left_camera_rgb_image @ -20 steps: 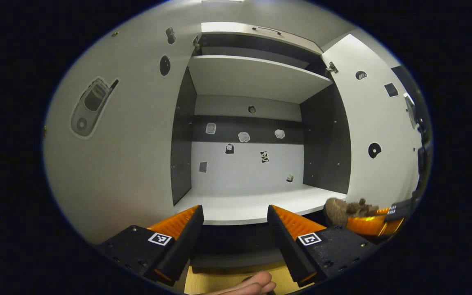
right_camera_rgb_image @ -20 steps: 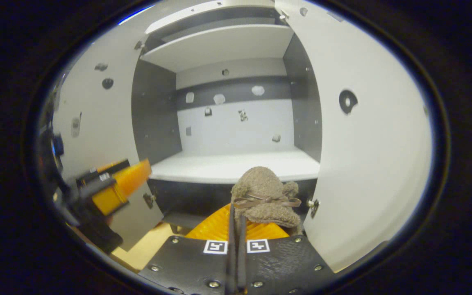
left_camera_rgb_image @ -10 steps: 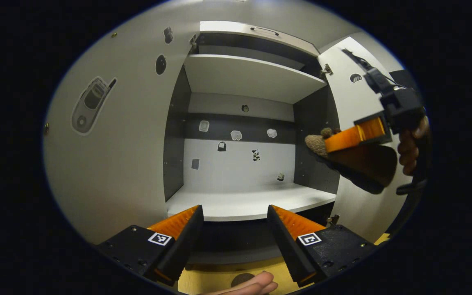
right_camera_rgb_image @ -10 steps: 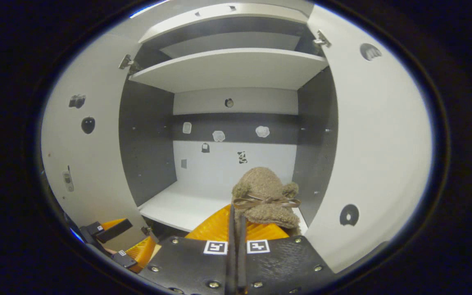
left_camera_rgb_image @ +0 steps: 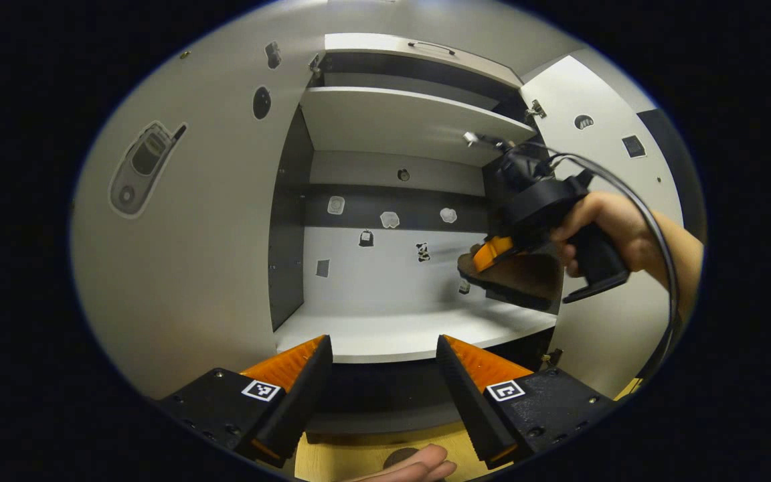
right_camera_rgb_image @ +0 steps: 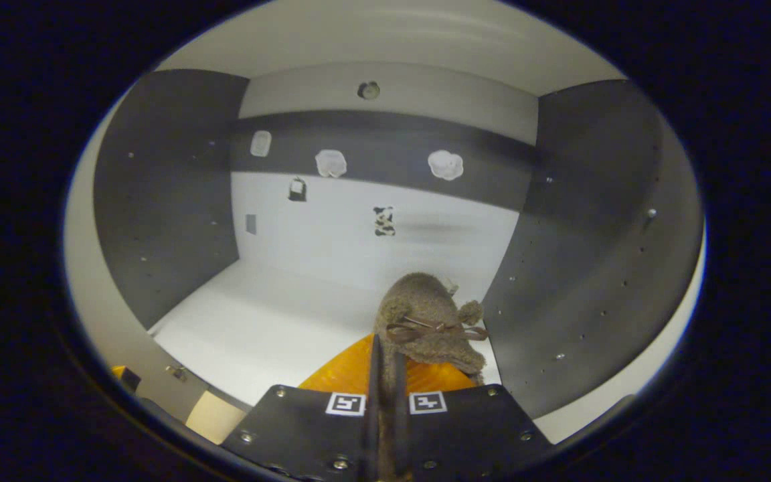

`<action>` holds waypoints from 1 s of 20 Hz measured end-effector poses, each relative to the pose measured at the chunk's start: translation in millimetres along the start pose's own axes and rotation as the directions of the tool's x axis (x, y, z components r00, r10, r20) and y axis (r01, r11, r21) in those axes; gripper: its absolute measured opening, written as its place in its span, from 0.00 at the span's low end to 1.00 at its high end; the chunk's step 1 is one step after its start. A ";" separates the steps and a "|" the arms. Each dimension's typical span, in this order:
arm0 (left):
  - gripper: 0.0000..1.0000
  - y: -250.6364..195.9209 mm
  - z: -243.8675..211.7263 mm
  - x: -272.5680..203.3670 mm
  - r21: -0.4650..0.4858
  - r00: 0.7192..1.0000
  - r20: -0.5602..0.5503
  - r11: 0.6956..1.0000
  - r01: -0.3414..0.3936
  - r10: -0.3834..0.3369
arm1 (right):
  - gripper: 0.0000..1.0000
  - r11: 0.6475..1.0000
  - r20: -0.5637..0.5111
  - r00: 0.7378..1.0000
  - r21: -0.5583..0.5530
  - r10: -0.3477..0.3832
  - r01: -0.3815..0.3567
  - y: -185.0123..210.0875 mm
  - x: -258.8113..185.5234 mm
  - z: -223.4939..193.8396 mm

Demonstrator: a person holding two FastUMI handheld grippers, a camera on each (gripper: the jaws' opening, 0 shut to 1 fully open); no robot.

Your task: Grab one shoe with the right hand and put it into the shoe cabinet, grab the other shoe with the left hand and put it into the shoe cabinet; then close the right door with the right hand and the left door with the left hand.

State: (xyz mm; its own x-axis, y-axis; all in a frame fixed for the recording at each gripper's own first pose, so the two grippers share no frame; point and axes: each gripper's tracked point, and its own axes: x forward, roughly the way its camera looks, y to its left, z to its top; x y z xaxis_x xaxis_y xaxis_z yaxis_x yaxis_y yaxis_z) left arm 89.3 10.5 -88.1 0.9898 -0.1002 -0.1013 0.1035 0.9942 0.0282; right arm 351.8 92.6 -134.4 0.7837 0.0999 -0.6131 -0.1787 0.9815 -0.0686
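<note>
right gripper [left_camera_rgb_image: 486, 254] and shoe [right_camera_rgb_image: 429, 318] now inside cabinet [left_camera_rgb_image: 412, 127]

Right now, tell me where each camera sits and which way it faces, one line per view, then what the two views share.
Left gripper view: rides the left gripper, outside the shoe cabinet, facing its open front; own fingers apart, a fingertip below, plus the hand carrying the right gripper inside.
Right gripper view: rides the right gripper inside the cabinet, facing the back wall and lower shelf; own fingers closed on the fuzzy brown slipper.
Shared: the back-wall stickers, lower shelf, right gripper and slipper.
</note>
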 end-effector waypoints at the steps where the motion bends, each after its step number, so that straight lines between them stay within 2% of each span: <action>1: 0.96 -2.0 -0.4 0.0 -0.001 1.000 -0.001 1.000 0.008 -0.008 | 0.10 1.000 -0.034 0.999 0.003 -0.018 0.018 -2.2 17.1 -5.8; 4: 0.96 -7.2 2.7 -1.8 -0.002 1.000 0.007 1.000 0.023 -0.023 | 0.10 0.996 -0.116 0.990 -0.051 -0.076 0.070 -8.9 57.7 -29.1; 6: 0.96 -4.2 4.2 -2.3 0.000 1.000 0.014 1.000 0.015 -0.015 | 0.10 0.992 -0.134 0.988 -0.111 -0.082 0.067 -4.1 68.7 -33.2; 9: 0.96 0.3 2.7 -2.8 0.001 1.000 0.012 1.000 -0.006 0.006 | 0.10 0.979 -0.157 0.978 -0.173 -0.134 0.107 -0.9 73.5 -33.9; 12: 0.96 -0.8 -2.0 -0.3 0.002 1.000 -0.007 1.000 -0.016 0.016 | 0.10 0.974 -0.187 0.969 -0.187 -0.163 0.128 -2.8 74.3 -39.3; 14: 0.96 -2.3 -4.3 -0.4 0.003 1.000 -0.018 1.000 -0.010 0.010 | 0.22 0.978 -0.219 0.964 -0.174 -0.149 0.112 -4.9 73.8 -49.7; 15: 0.96 -2.4 -3.6 -1.1 -0.001 1.000 -0.014 1.000 -0.008 0.008 | 0.23 0.982 -0.224 0.964 -0.151 -0.144 0.112 -4.7 73.3 -51.5; 17: 0.96 -1.1 -1.7 -3.0 0.000 1.000 -0.008 1.000 -0.016 0.016 | 0.50 0.989 -0.201 0.975 -0.132 -0.089 0.063 4.1 55.5 -40.3; 19: 0.96 1.7 1.0 -4.8 0.001 0.999 0.003 0.999 -0.032 0.032 | 0.53 0.987 -0.166 0.982 -0.145 -0.088 0.064 2.2 35.7 -31.2; 20: 0.96 2.7 0.9 -5.5 -0.005 0.999 0.001 0.999 -0.039 0.039 | 0.74 0.990 -0.156 0.985 -0.135 -0.070 0.049 6.5 26.2 -29.3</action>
State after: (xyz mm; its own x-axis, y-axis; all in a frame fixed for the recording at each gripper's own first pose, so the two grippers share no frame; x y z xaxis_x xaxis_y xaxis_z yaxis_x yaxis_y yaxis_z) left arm 84.3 13.7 -86.6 0.9932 -0.0617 -0.0987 0.0647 0.9975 0.0273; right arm 353.8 96.9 -174.0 0.6918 0.0041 -0.7220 -0.2188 0.9541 -0.2043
